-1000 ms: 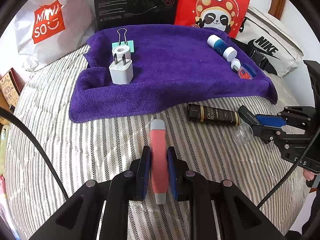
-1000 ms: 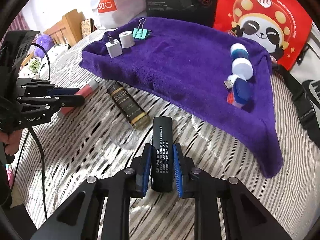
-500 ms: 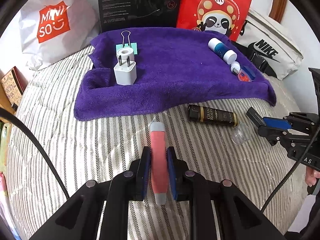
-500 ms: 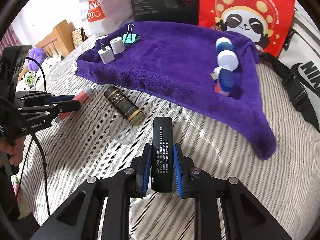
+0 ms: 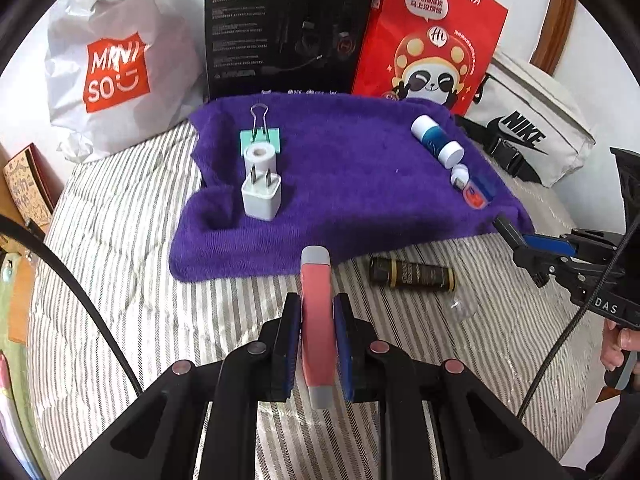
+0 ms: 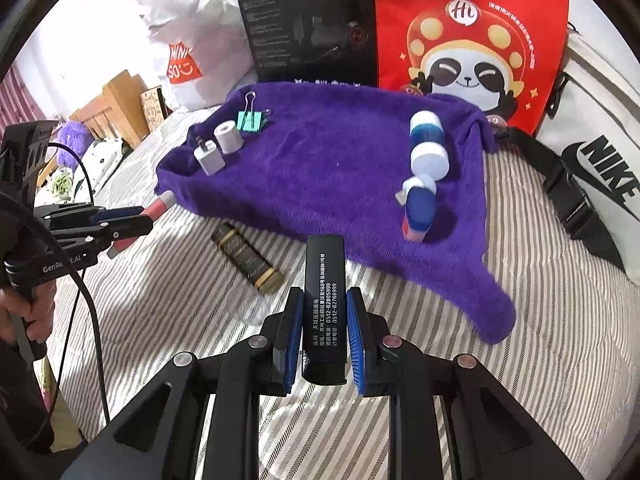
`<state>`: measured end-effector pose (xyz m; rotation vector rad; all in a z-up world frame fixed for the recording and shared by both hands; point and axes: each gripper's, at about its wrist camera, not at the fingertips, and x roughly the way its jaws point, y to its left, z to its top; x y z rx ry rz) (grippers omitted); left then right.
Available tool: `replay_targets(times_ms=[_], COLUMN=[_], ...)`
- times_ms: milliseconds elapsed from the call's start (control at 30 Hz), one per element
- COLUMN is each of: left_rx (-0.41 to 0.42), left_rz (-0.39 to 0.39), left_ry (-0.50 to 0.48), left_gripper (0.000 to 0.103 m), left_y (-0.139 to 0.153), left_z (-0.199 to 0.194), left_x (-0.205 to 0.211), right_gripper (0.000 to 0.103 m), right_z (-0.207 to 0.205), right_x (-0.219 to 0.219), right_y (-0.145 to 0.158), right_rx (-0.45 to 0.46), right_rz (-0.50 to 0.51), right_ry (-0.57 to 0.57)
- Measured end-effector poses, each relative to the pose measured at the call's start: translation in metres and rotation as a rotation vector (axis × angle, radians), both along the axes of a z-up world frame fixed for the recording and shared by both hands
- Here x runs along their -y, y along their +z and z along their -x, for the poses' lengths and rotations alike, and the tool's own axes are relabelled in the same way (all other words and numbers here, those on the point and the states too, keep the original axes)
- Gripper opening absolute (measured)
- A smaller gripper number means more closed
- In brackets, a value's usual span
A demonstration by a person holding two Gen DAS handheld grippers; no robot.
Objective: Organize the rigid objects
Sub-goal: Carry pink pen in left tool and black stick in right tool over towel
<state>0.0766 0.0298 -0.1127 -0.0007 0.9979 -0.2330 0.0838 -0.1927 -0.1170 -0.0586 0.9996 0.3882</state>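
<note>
Gripping pink tube (image 5: 317,322), black box (image 6: 323,312)

A pink tube with grey ends (image 5: 316,320) is held lengthwise over the bed, just short of the purple towel (image 5: 352,184). A black bar printed with white text (image 6: 323,304) is likewise held before the towel's front edge. A dark, gold-banded bottle (image 5: 412,274) lies on the bed beside that edge.
</note>
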Motion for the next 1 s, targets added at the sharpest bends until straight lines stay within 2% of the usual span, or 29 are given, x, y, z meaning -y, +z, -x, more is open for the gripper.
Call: replay_targets(times_ms=[533,1000], left_rx=[0.024,0.004], left_rz=[0.023,0.031], left_ry=[-0.013,-0.014], left_gripper=[0.017,0.017], left_y=[0.017,0.005], left_z=[-0.049,-0.082], left_x=[0.006,0.003], right_gripper=[0.022,0.022], right_z=[-0.064,-0.143], right_x=[-0.005,-0.009], right_y=[0.014,-0.013], right_rx=[0.025,-0.015], right_rz=[-0.018,0.011], right_ry=[-0.034,-0.096])
